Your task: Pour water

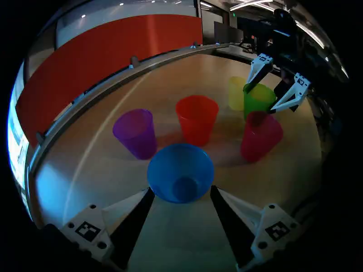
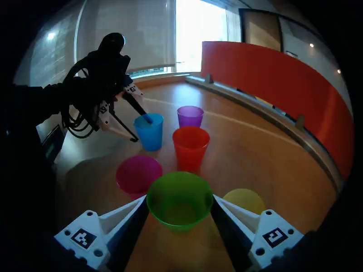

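Blue cup (image 1: 180, 174) low centre in the left gripper view, clamped between the fingers of my left gripper (image 1: 181, 189).
In the right gripper view, my right gripper (image 2: 179, 198) pinches the green cup (image 2: 179, 208) at bottom centre. On the table (image 1: 104, 181), in the left gripper view, the red cup (image 1: 196, 118) stands mid-frame, purple cup (image 1: 136, 132) left of it, pink cup (image 1: 259, 136) right, yellow cup (image 1: 236, 93) upper right.

Translucent plastic blue cup (image 1: 180, 174) and green cup (image 2: 179, 199) on smooth, glossy wooden table (image 1: 290, 174).
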Tool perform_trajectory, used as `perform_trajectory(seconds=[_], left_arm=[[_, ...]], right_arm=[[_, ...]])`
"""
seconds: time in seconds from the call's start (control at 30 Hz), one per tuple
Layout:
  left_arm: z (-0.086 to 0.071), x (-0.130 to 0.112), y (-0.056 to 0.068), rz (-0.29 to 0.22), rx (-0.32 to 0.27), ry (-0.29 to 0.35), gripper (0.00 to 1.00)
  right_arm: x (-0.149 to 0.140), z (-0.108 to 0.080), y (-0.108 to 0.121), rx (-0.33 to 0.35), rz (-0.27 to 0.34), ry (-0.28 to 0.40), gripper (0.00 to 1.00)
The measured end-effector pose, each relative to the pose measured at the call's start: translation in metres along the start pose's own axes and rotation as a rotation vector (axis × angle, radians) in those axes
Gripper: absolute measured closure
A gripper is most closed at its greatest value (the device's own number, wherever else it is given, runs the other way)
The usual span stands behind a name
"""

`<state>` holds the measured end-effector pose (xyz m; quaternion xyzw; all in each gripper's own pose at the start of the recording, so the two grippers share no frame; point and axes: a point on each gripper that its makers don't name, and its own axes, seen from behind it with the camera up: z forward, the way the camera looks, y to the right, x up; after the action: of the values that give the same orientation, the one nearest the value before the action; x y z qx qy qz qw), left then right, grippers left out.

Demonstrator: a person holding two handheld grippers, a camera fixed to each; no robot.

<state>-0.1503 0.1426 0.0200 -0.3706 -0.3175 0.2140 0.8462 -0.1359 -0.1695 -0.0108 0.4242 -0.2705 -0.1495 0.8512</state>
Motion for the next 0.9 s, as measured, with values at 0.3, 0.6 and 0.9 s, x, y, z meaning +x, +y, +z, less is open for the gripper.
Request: perform_trajectory(seconds=[0.3,0.6,0.9], left_arm=[[-0.005,0.002,-0.001,0.010,0.009,0.006,0.09],[-0.008,0.005,-0.003,0.009,0.012,0.014,0.09],[-0.007,0.006,-0.002,0.008,0.006,0.015,0.09]], right_arm=[[-0.006,0.003,-0.002,-0.001,-0.009,-0.011,0.08],[-0.013,0.005,-0.002,-0.007,-0.019,-0.025,0.08],[-0.018,0.007,-0.002,-0.008,-0.017,-0.035,0.07]])
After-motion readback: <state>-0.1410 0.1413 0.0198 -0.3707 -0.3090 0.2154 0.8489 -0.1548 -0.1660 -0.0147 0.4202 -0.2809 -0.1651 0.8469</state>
